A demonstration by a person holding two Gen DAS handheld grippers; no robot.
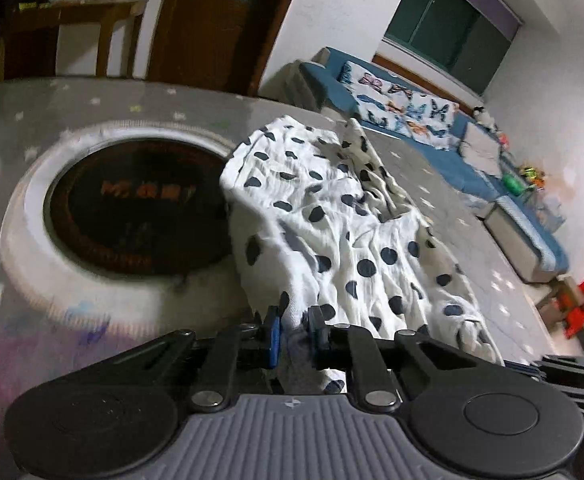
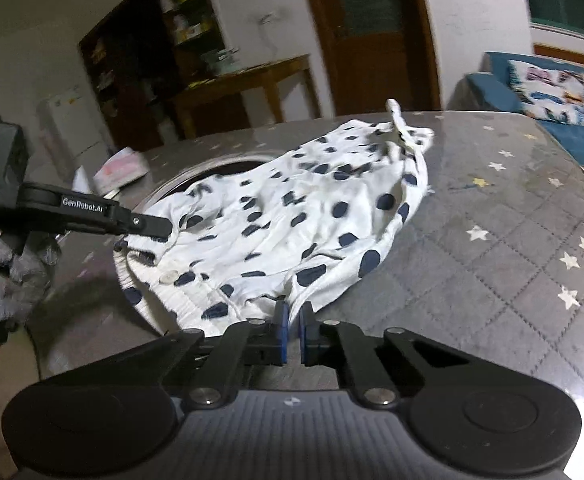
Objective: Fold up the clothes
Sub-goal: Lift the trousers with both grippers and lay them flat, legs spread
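Bench point(image 2: 492, 240) space was half taken by a round recess point(image 1: 140, 208), over which the garment point(image 2: 292, 216) lay crumpled. Its near hem was pinched by both left tongs point(image 1: 294, 320) and right tongs point(image 2: 294, 316), nearly closed. Thin grips could slip; cloth could sag into the recess.

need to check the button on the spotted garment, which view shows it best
The right wrist view. The white button sits in plain sight on the near gathered edge of the spotted garment, near where the left gripper reaches in. In the left wrist view the garment fills the middle, but I can make out no button there.
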